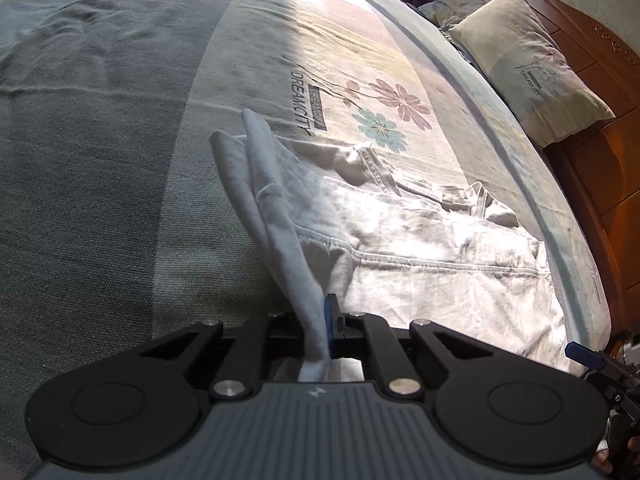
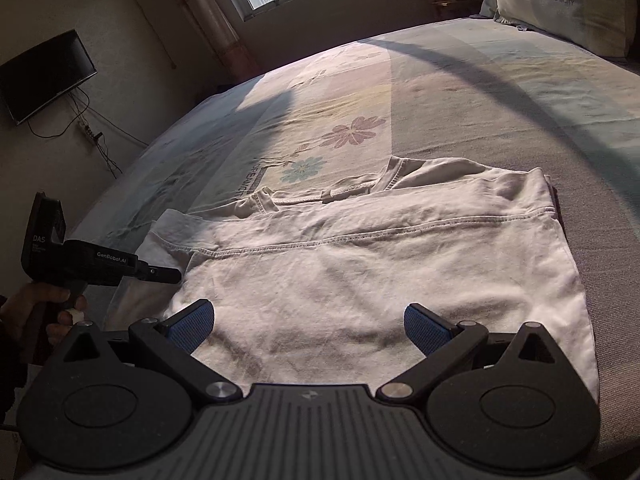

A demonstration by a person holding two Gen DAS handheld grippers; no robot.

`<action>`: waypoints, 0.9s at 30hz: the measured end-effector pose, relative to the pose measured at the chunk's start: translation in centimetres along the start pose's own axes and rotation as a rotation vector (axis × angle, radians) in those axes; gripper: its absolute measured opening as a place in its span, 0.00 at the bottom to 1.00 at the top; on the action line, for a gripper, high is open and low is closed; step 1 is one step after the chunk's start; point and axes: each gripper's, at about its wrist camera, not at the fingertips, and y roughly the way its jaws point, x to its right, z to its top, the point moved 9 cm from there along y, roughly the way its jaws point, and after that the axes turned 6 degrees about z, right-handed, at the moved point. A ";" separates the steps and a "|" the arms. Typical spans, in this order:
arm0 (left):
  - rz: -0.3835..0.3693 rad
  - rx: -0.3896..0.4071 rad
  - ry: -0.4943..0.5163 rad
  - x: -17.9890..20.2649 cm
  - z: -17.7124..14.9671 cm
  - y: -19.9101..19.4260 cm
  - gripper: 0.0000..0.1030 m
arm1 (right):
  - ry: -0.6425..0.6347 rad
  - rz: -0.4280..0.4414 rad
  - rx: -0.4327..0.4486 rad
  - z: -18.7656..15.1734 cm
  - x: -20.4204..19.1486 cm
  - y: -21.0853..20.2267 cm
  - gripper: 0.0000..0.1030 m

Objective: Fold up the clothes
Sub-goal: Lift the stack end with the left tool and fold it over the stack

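On the bed [image 2: 460, 92], near its middle just below the printed flowers, the white shirt [image 2: 360, 272] lies partly folded. The left gripper [image 1: 322, 320] is clamped on a pinch of the shirt's left edge, lifting it. The right gripper [image 2: 310, 326] hovers open-jawed over the near hem, holding nothing. Next, I'd guess, that raised edge gets carried across toward the bed's right side and laid flat.

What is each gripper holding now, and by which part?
The left gripper is shut on a pinched edge of the white shirt, lifting it. The right gripper is open and holds nothing.
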 end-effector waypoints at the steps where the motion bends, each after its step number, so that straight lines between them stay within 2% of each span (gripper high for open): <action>1: -0.002 0.004 0.003 0.3 0.1 -0.3 0.06 | 0.009 -0.003 0.008 -0.1 0.3 -0.5 1.00; 9: -0.043 0.030 0.050 3.9 1.3 -3.0 0.06 | 0.026 0.026 0.032 -0.7 1.0 -2.3 1.00; 13: -0.087 0.028 0.066 6.3 1.8 -3.9 0.06 | 0.015 0.047 0.038 -0.7 0.7 -2.8 1.00; 27: -0.206 -0.007 0.190 16.3 3.0 -4.6 0.07 | 0.009 0.072 0.062 -1.1 1.4 -5.1 1.00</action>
